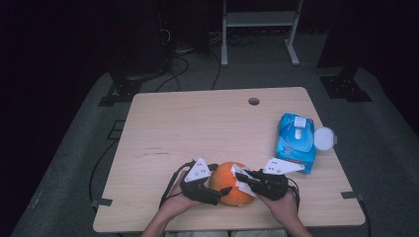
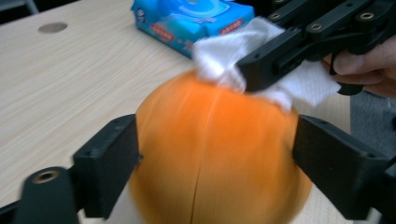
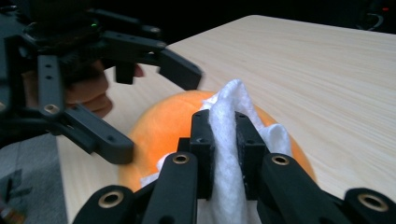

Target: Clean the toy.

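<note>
Closest to the high camera are the person's two hands at the near edge of the table (image 1: 197, 123), each one holding a gripper against an orange pumpkin (image 1: 228, 183) that sits between them. The left gripper (image 1: 225, 191) has its jaws spread wide around the pumpkin, one jaw on each flank; in the left gripper view they seem to touch the skin, so I judge it is gripping the pumpkin to keep it steady, though the picture is a little blurred. The right gripper (image 3: 223, 140) has its jaws pressed together on a folded white wipe (image 3: 229, 121), and the wipe lies on the top of the pumpkin, on the side toward the person's right. So the pumpkin is directly in front of and under the right gripper, and the wipe is already touching it. The grooves of the pumpkin run from top to bottom, so a wiping stroke probably must follow this curve. Farther away on the right of the table lies a blue pack of wipes (image 1: 295, 140), with a small white lid (image 1: 324, 138) just beside it
</note>
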Demonstrator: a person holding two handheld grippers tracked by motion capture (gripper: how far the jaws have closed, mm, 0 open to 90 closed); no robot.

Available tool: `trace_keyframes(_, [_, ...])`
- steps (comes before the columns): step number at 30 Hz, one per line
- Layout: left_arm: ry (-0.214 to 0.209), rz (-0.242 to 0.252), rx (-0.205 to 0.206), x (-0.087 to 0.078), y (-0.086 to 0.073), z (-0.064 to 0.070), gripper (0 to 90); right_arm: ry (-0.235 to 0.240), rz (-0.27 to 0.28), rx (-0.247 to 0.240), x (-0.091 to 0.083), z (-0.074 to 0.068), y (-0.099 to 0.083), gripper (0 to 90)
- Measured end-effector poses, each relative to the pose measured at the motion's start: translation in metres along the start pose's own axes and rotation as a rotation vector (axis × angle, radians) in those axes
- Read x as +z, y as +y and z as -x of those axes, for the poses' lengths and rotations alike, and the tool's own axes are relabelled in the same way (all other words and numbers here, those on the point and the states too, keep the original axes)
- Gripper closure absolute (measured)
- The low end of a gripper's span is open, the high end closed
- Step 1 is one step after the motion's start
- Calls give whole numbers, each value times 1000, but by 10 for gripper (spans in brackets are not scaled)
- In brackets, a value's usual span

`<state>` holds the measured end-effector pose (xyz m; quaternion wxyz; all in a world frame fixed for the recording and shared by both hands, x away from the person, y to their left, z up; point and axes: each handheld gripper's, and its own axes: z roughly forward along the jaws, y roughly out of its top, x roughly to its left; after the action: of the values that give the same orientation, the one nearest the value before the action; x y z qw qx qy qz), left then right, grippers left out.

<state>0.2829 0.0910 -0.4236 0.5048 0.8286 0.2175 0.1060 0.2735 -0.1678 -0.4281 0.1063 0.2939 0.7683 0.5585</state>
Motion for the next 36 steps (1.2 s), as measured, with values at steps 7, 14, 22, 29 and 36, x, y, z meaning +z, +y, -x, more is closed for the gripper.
trace_keyframes(7, [-1,-8,28,8,-2,8,247,30,27,-36,-2,-16,8,798])
trace_keyframes(14, [-25,-18,-86,9,-6,-4,126,3,28,8,-8,2,5,799])
trace_keyframes(22, [-5,-5,26,6,0,8,284,9,16,-62,-7,-12,12,799])
trace_keyframes(29, [-16,-29,-75,18,-5,3,116,-40,37,12,-19,8,10,798])
trace_keyframes(36, [11,-19,62,14,4,19,315,10,17,-119,-10,-21,21,796])
